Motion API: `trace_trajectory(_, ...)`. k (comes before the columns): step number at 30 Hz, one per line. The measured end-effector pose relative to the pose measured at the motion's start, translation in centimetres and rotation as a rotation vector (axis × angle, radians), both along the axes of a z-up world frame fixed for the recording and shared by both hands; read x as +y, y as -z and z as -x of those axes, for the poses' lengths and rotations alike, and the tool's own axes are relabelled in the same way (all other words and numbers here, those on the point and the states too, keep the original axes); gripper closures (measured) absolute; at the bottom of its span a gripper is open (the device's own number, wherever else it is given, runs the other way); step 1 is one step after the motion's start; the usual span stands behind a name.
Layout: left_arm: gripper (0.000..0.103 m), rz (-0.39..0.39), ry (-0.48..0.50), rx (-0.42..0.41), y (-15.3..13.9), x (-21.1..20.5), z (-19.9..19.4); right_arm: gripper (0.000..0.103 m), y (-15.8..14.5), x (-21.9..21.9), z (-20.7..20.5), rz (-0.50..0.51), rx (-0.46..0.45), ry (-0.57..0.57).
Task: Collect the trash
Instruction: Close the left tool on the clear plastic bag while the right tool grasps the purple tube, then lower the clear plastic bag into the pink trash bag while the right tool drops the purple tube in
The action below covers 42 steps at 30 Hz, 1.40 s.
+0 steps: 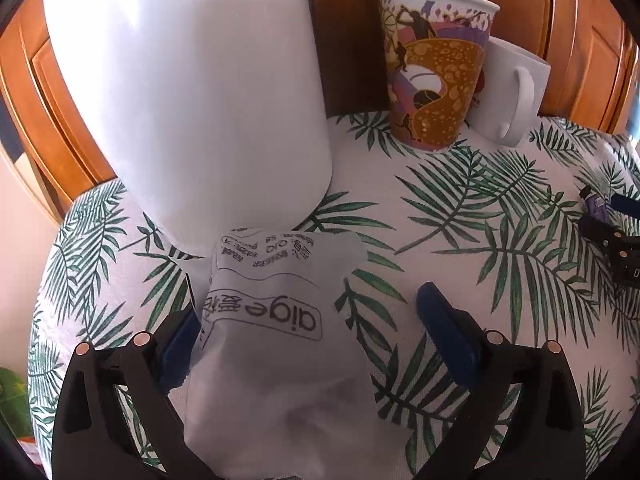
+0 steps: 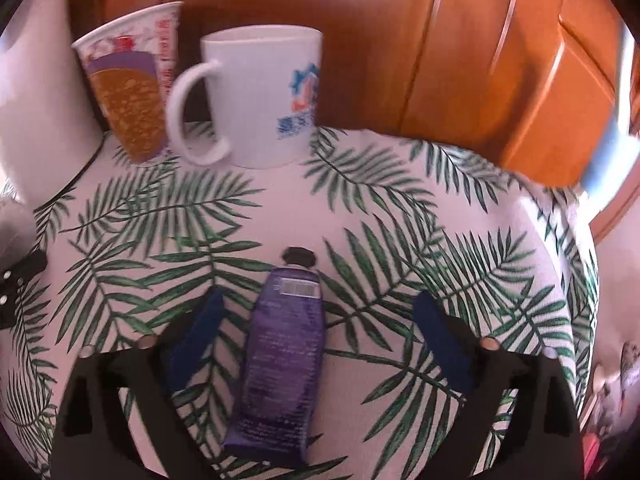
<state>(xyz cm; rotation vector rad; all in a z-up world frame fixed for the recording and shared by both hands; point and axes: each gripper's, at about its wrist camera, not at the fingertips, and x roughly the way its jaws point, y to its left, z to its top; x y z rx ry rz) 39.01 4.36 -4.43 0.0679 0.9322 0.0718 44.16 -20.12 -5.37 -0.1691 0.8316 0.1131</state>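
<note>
Status: nothing collected yet afaict. No bin in either view, both trash items on the table (image 2: 400, 200), neither one clamped.

Left gripper (image 1: 308, 320): jaws spread wide. Wrapper (image 1: 276, 340) (white crumpled paper/plastic w/ printed text) sits betw the fingers, offset toward the left finger: it touches or overlaps that pad, clear gap to the right pad. Not pinched. Wrapper's far end butts against or lies just in front of the big white jug (image 1: 188, 100); can't tell if touching.

Right gripper (image 2: 320, 320): jaws spread too. Purple tube (image 2: 280, 360) lies lengthwise betw the fingers, black cap pointing away from cam, roughly centred, gap on both sides. View is motion-blurred so contact w/ pads unclear, but looks free.

Farther back: paper cup (image 1: 432, 72) and white mug (image 2: 264, 100) stand side by side near the table's rear edge, just beside each other, wood cabinet (image 2: 460, 60) behind. Cup may count as trash, mug prob not; judgement only.

Left to do, my read: close on wrapper + tube, lift, find bin, then cup.
</note>
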Motion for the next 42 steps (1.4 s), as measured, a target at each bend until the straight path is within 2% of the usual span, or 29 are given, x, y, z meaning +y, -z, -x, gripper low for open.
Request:
trace_trajectory(2,0.006,0.009,-0.003,0.002,0.1,0.1,0.0,0.009,-0.1,0.3,0.0,0.021,-0.014,-0.006)
trace_trajectory(3,0.006,0.010,-0.004,0.003,0.2,0.1,0.0,0.012,-0.1,0.6,0.2,0.040,-0.024,-0.011)
trace_trajectory(6,0.006,0.010,-0.005,0.003,0.4,0.1,0.0,0.035,-0.2,1.3,0.7,0.024,-0.030,-0.049)
trace_trajectory(11,0.006,0.010,-0.005,0.002,0.5,0.0,0.1,0.037,0.0,1.3,0.6,-0.030,-0.008,-0.052)
trace_trajectory(13,0.010,0.005,0.005,-0.006,0.4,-0.1,0.3,0.037,0.0,1.2,0.6,-0.047,0.001,-0.056)
trace_trajectory(15,0.020,-0.017,0.014,-0.021,0.2,-0.5,0.7,0.046,-0.2,0.9,0.5,-0.056,-0.001,-0.069)
trace_trajectory(16,0.021,-0.020,0.020,-0.023,0.2,-0.7,0.8,0.053,-0.2,1.0,0.7,-0.060,-0.005,-0.076)
trace_trajectory(18,0.027,-0.018,0.020,-0.026,0.1,-0.6,1.1,0.058,-0.4,1.2,1.1,-0.058,-0.005,-0.085)
trace_trajectory(19,0.029,-0.018,0.019,-0.027,0.1,-0.6,1.3,0.063,-0.5,1.4,1.0,-0.055,-0.003,-0.090)
trace_trajectory(21,0.041,-0.018,0.021,-0.035,0.0,-0.8,1.6,0.068,-0.5,1.7,1.1,-0.053,0.002,-0.107)
trace_trajectory(23,0.047,-0.013,0.020,-0.039,-0.1,-0.7,1.9,0.068,-0.6,2.1,1.4,-0.032,-0.005,-0.112)
trace_trajectory(32,0.051,0.018,0.055,-0.044,-0.2,-1.1,3.2,0.068,-0.7,2.1,3.7,-0.036,-0.015,-0.154)
trace_trajectory(42,0.052,0.065,0.115,-0.111,-2.0,-2.5,9.2,0.068,-2.3,2.4,10.5,-0.096,-0.069,-0.230)
